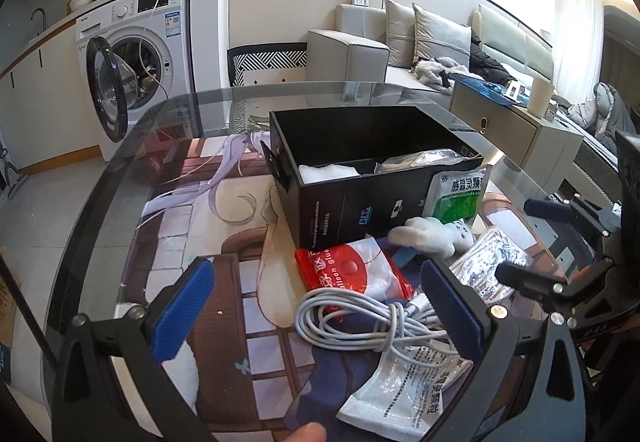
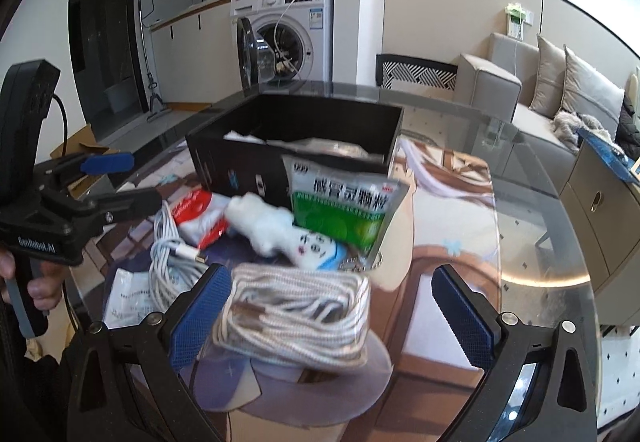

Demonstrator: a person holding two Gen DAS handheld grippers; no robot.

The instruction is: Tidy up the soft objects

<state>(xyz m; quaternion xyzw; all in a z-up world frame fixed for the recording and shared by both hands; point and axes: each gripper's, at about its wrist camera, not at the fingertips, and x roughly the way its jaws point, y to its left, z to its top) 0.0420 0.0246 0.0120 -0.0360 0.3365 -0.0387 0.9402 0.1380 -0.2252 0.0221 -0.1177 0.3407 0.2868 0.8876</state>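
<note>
A black box [image 1: 360,201] [image 2: 280,161] stands on the glass table with white and clear packets inside. Before it lie a green medicine packet [image 1: 456,197] [image 2: 344,209], a white plush toy [image 1: 432,236] [image 2: 276,228], a red and white glue packet [image 1: 352,274] [image 2: 200,215], a coiled white cable [image 1: 360,322] [image 2: 172,262], a white flat packet [image 1: 404,390] and a bagged braided cable [image 2: 296,314] [image 1: 488,262]. My left gripper [image 1: 320,310] is open over the white cable. My right gripper [image 2: 332,318] is open around the bagged cable.
The round glass table [image 1: 132,145] covers a printed mat [image 1: 224,226]. A washing machine [image 1: 136,53] with its door open stands behind, a sofa [image 1: 400,49] and a low cabinet [image 1: 516,125] to the right. The right gripper also shows in the left wrist view [image 1: 560,242].
</note>
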